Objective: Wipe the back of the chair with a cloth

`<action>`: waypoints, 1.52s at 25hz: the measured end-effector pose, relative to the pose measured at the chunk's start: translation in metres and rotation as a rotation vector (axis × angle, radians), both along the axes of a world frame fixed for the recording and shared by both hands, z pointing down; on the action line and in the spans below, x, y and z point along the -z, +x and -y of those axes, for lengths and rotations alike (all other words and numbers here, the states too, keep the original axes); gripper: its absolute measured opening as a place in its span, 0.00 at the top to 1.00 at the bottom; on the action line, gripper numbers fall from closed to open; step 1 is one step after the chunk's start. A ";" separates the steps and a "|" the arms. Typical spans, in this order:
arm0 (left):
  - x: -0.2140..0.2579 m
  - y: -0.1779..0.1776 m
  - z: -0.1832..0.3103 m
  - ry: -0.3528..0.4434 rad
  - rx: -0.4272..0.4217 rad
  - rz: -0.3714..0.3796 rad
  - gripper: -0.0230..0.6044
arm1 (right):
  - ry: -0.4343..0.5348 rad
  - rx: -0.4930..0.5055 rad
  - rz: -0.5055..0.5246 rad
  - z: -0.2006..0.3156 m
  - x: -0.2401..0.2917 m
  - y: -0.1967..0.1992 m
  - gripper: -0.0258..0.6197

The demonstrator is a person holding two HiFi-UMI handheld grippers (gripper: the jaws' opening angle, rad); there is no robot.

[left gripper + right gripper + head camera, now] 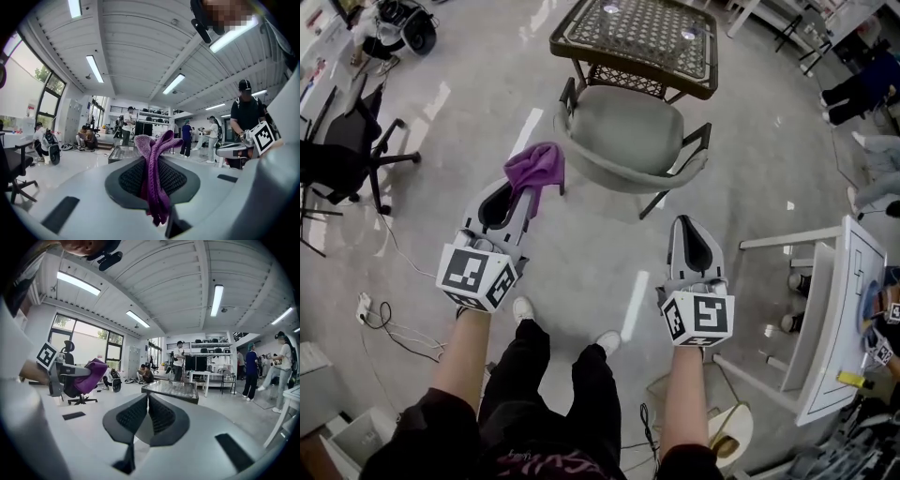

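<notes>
Purple cloth (536,167) clamped in left tool (525,194) hides its jaw gap; right tool (690,228) closed, empty.

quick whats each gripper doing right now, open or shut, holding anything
Left gripper: shut on the cloth.
Right gripper: shut, empty.

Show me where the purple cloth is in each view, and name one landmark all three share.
Head view: purple cloth upper left of centre, sticking out of the left gripper, beside the chair.
Left gripper view: purple cloth dead centre, pinched between the jaws.
Right gripper view: purple cloth at left, mid-height.
Shared landmark: the wicker table, also ahead in the left and right gripper views.
</notes>
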State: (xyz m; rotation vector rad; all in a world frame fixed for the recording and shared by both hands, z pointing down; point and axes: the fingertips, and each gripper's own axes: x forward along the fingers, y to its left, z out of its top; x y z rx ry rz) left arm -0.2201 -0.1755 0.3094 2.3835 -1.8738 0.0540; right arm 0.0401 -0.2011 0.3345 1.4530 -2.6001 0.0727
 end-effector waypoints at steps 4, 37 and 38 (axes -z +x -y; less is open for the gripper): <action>-0.041 -0.002 0.009 0.005 0.010 -0.005 0.84 | -0.010 0.007 0.005 0.007 -0.044 -0.004 0.92; -0.205 0.065 0.086 0.108 0.113 -0.097 0.84 | -0.058 -0.036 0.021 0.046 -0.245 0.063 0.92; -0.205 0.079 0.087 0.111 0.097 -0.087 0.84 | -0.062 -0.040 0.023 0.046 -0.244 0.070 0.92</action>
